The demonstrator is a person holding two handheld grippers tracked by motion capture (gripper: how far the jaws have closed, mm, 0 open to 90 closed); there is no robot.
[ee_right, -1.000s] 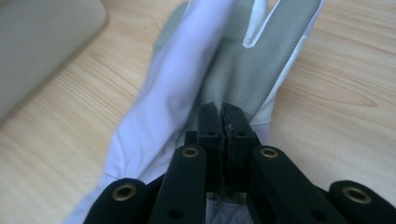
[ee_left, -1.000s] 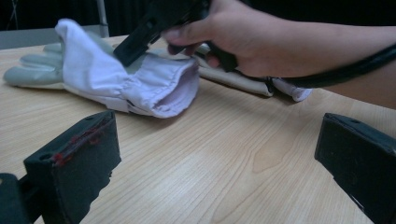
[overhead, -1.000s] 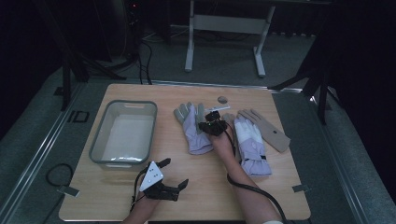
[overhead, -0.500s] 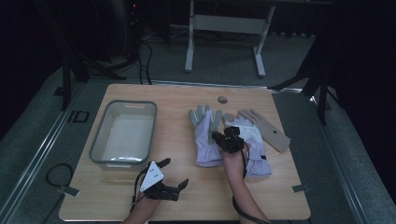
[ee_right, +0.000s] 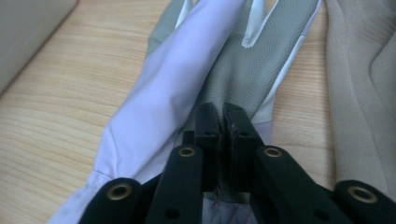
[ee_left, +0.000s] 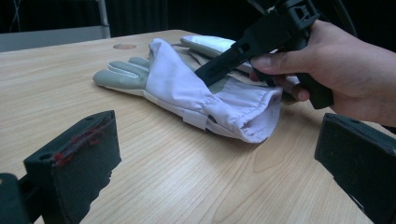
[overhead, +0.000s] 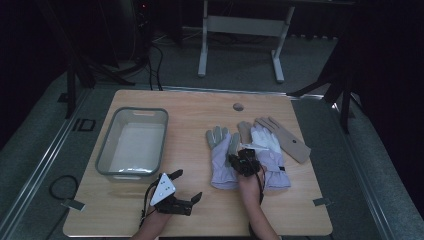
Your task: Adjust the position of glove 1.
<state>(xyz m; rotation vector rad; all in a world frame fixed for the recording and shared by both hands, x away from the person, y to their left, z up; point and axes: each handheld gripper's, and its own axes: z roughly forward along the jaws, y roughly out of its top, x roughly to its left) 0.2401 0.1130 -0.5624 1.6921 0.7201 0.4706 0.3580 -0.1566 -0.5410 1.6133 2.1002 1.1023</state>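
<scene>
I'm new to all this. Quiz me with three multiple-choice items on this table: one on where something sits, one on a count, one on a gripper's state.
1. Where is the grey bin?
A. left of the gloves
B. right of the gloves
C. on the gloves

2. How many gloves lie on the table?
A. one
B. three
C. five

3. How stands the right gripper?
A. wide open
B. shut on the left glove
C. resting in the bin

A: the bin sits at the table's left. B: three gloves show from above. B: its jaws pinch the fabric.

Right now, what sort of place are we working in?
Probably a lab or recording workshop, not a home: a bare wooden table on grey carpet, a metal stand behind it, and cables on the floor.
</scene>
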